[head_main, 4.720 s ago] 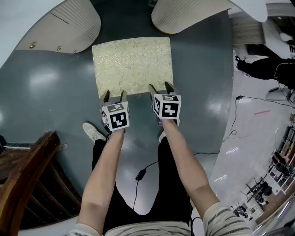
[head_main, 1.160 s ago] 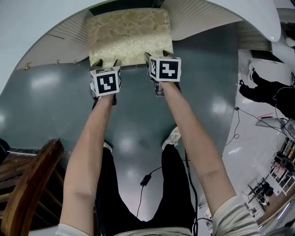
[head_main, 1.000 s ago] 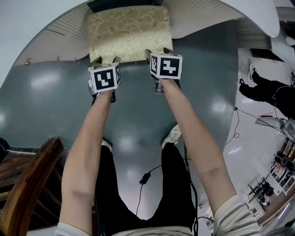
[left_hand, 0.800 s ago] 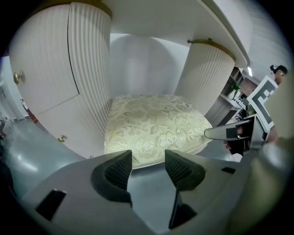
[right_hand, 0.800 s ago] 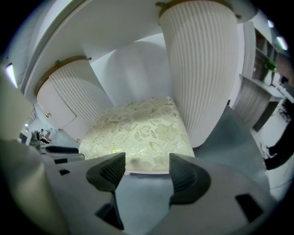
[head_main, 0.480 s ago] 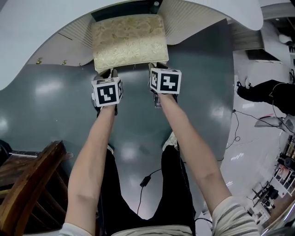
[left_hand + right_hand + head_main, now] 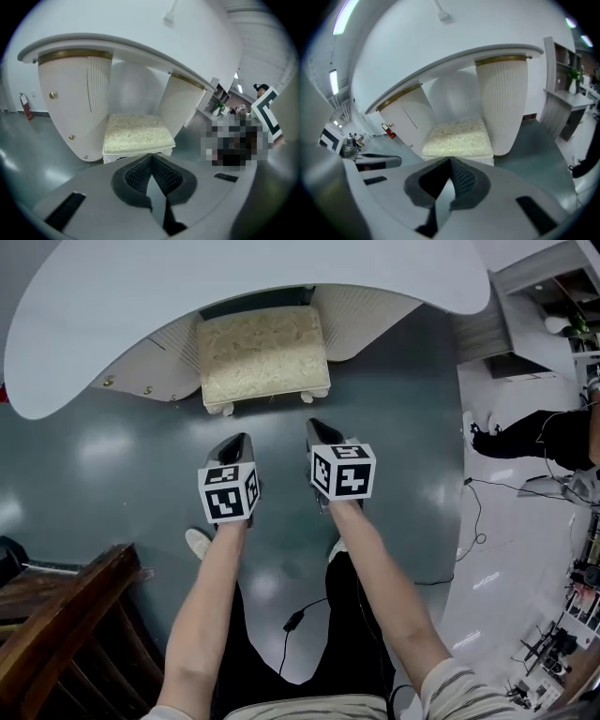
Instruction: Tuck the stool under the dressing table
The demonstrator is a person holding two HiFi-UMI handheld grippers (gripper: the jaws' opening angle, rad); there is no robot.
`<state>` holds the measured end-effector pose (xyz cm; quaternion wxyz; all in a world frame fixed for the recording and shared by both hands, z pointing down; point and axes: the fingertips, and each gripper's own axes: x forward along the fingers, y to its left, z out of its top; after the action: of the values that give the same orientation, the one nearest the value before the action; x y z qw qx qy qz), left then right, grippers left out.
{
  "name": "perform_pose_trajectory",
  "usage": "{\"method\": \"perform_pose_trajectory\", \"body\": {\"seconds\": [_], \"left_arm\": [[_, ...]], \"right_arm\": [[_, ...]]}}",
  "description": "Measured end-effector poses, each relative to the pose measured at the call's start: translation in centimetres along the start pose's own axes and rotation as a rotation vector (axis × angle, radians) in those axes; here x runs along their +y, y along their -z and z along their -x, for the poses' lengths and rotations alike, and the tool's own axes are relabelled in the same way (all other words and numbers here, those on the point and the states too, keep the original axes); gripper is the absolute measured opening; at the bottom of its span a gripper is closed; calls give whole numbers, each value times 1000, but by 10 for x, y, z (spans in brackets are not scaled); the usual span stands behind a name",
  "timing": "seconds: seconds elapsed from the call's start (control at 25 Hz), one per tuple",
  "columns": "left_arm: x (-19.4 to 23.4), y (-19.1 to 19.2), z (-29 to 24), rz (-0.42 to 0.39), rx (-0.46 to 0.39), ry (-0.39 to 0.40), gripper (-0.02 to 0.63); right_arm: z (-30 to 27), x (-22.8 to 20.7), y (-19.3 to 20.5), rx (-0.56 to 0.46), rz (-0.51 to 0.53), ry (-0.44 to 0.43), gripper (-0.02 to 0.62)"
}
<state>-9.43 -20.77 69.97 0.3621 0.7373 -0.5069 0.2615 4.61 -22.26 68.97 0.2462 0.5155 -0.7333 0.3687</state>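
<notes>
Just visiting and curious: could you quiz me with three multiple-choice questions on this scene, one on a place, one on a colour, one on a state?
1. Where is the stool?
A. Between the pedestals of the dressing table, partly under its top.
B. On top of the table.
C. Far from the table.

2. What colour is its cushion?
A. Red.
B. Black.
C. Pale gold.

3. How are the left gripper and right gripper?
A. Wide open.
B. Shut, empty.
C. Clamped on the stool.

Answers: 1 A, it sits in the gap below the top. 2 C, cream-gold in every view. 3 B, both pairs of jaws have just been closing and meet on nothing.
</notes>
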Motion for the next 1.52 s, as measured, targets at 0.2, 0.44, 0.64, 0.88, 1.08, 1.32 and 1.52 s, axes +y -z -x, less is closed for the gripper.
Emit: {"method": "perform_pose_trajectory", "body": {"seconds": [0.2, 0.44, 0.64, 0.88, 1.08, 1.32, 1.52], "left_arm": [[-24, -7, 53, -11, -72, 36, 6], [-48, -27, 125, -21, -174, 43, 6], [-66, -65, 196, -54, -286, 23, 6], [-96, -97, 264, -81, -376, 65, 6], [-123, -120, 311, -99, -411, 97, 6], [-153, -152, 365, -157, -461, 134, 6], [-179, -181, 409, -205, -540, 157, 6]], "right_arm": [[48, 28, 8, -55, -68, -25, 13], [117, 70, -15, -165, -52, -75, 14], [178, 96, -48, -255, -40, -118, 14], [244, 115, -71, -337, -9, -157, 14], [292, 142, -89, -379, -4, -190, 14], [348, 176, -132, -456, 54, -210, 14], [396, 195, -167, -528, 132, -213, 14]]}}
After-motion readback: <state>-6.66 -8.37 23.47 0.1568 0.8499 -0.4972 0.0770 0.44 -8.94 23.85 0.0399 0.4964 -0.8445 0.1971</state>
